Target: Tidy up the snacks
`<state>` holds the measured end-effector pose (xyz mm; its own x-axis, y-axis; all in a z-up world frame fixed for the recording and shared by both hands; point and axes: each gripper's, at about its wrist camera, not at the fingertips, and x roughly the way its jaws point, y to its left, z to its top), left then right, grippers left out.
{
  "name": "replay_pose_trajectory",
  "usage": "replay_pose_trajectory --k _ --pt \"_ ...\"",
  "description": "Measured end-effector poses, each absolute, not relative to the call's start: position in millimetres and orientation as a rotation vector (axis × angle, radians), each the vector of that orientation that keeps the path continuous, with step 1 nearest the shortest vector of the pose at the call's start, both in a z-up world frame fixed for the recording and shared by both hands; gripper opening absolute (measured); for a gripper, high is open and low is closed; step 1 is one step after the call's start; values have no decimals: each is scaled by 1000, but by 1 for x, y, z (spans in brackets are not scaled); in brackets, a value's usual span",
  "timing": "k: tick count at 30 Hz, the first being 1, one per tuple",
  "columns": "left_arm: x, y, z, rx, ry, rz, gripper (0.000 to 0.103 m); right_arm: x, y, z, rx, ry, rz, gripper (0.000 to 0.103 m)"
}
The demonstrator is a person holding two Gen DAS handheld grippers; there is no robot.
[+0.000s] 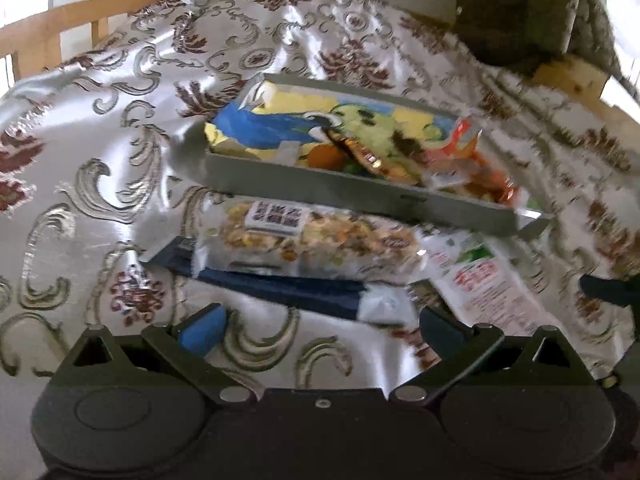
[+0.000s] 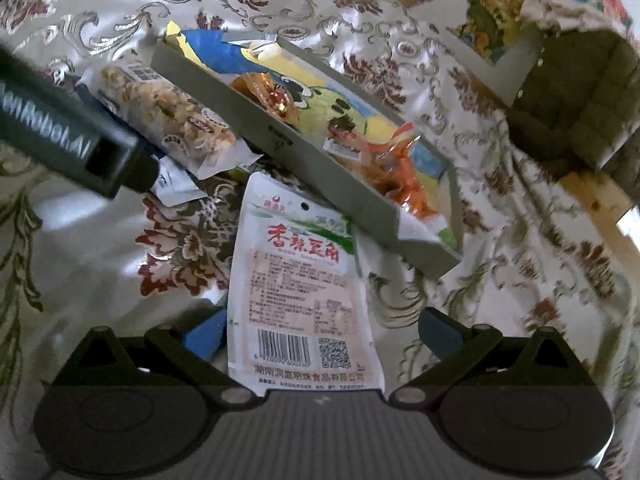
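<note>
A grey tray (image 1: 320, 190) (image 2: 280, 136) holds a large blue-yellow bag (image 1: 304, 124) (image 2: 224, 54) and an orange snack pack (image 1: 472, 168) (image 2: 400, 168). In front of it lie a clear nut bar (image 1: 316, 240) (image 2: 168, 112), a dark blue packet (image 1: 288, 290) and a white pouch with red print (image 1: 484, 284) (image 2: 300, 280). My left gripper (image 1: 324, 328) is open, just short of the blue packet. My right gripper (image 2: 320, 328) is open with the white pouch lying between its fingers, untouched.
A shiny floral cloth (image 1: 120, 120) (image 2: 500, 280) covers the table. A dark box (image 1: 516, 4) (image 2: 580, 92) stands at the back right. The left gripper's body (image 2: 68, 128) crosses the right wrist view at left. A wooden rail (image 1: 48, 28) runs behind.
</note>
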<state>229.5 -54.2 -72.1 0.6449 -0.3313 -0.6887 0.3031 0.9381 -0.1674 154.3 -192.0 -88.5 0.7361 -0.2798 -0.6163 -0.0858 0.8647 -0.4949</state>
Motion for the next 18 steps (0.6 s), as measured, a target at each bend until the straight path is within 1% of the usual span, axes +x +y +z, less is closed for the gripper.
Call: replay_pose_trajectory --k 4,5,6,8,10,12,13,15,18 --pt "232 -51 -72 -117 775 -414 96 154 -191 -88 -582 705 -151 102" --pt "233 -51 -73 -134 774 -424 94 154 -192 -87 -596 694 -163 102" --pt "233 -51 -74 -145 772 -432 90 154 -192 -87 -608 685 -173 102" --pt "236 -54 -77 -149 779 -440 87 155 -193 -86 -628 670 -186 102" --pt "238 -56 -80 -142 776 -432 81 156 -194 -86 -641 662 -197 99" --pt "240 -58 -82 -129 768 -426 69 157 -196 -86 -653 655 -209 97" --pt "241 -58 -82 -129 765 -422 65 157 -197 -85 -656 650 -217 96" --pt "244 -57 -83 -157 771 -429 44 159 -199 -85 -659 640 -226 94" --pt "248 -54 -84 -227 780 -439 42 163 -201 -84 -672 624 -231 90"
